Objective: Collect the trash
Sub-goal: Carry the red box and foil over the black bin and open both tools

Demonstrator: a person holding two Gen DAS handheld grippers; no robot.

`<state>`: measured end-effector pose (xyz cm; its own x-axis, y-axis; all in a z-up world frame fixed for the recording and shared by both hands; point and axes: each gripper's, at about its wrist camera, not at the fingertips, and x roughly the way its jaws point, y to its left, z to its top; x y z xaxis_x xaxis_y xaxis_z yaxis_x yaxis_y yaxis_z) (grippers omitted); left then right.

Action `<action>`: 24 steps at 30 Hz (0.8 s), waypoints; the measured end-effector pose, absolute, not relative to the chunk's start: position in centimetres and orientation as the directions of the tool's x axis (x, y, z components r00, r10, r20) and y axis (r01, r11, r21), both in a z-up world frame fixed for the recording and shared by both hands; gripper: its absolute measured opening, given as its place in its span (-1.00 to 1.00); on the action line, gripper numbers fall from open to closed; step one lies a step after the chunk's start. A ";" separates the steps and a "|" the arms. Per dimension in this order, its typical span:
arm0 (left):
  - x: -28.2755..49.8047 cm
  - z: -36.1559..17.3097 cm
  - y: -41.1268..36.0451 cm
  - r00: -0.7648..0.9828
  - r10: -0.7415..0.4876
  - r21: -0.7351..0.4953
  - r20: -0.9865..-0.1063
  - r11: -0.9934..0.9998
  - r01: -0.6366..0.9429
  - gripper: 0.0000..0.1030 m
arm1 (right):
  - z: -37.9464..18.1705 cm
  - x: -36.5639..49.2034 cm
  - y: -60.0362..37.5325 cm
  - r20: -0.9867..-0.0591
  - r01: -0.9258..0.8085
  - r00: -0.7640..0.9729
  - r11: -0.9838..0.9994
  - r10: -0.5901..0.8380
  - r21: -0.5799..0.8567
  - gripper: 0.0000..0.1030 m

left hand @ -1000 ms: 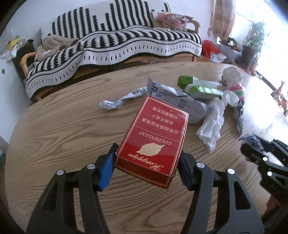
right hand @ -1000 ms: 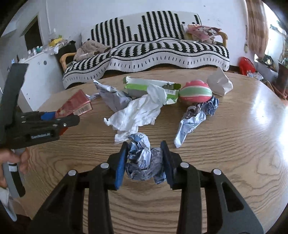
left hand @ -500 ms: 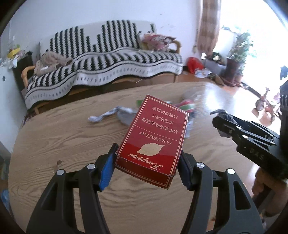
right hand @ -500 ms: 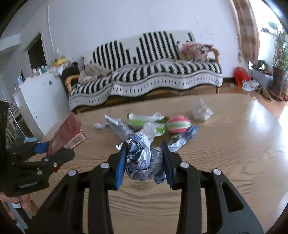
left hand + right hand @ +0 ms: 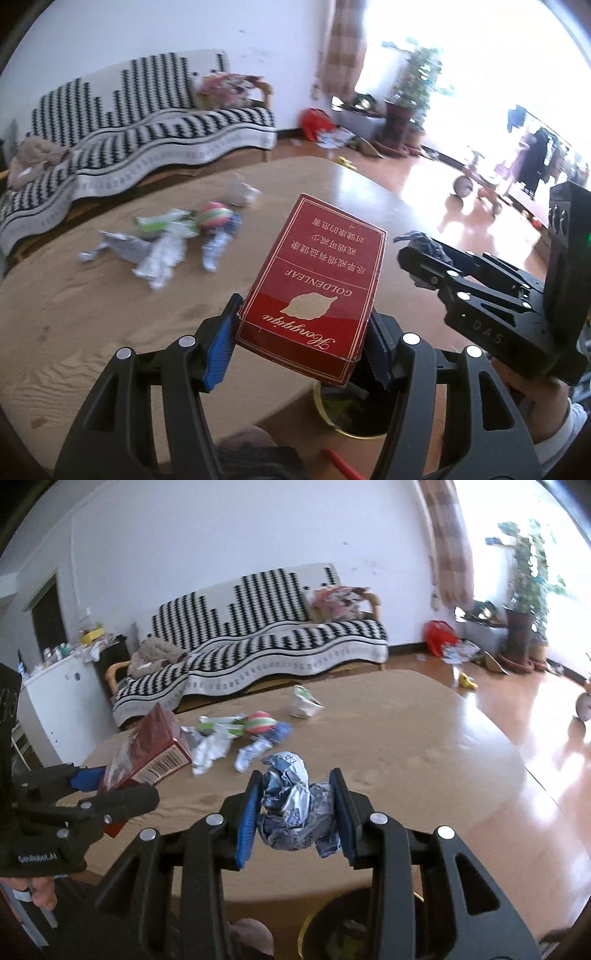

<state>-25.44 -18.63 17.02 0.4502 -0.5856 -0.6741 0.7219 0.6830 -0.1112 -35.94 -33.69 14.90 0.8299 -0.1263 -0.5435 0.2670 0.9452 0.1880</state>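
My left gripper (image 5: 299,347) is shut on a red Goldenleaf cigarette box (image 5: 314,280), held above the near edge of the wooden table (image 5: 74,314). The box also shows in the right wrist view (image 5: 155,749). My right gripper (image 5: 295,808) is shut on a crumpled blue and silver wrapper (image 5: 295,805), also near the table's front edge. A dark bin with a yellow rim (image 5: 343,410) stands on the floor below both grippers; it also shows in the right wrist view (image 5: 340,930). A pile of wrappers (image 5: 229,738) lies further back on the table.
A white crumpled cup (image 5: 304,705) lies beyond the pile. A sofa with a striped blanket (image 5: 258,635) stands behind the table. A potted plant (image 5: 521,602) and a red bag (image 5: 437,637) are at the right by the bright window.
Both grippers have pulled back from the pile to the table's front edge and risen, each keeping its trash. The bin has come into view below them.
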 end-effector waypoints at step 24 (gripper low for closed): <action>-32.0 -5.5 -30.9 0.081 -0.397 -0.180 -0.914 0.578 0.796 0.15 | -4.1 -43.8 -42.8 -0.829 0.512 0.559 0.785 0.004 0.348 -0.28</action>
<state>-32.03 -30.92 -5.53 0.0811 -0.3967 -0.9144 0.7956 0.5784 -0.1804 -43.81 -42.75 -4.07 0.5585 0.0039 -0.8295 0.5120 0.7851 0.3485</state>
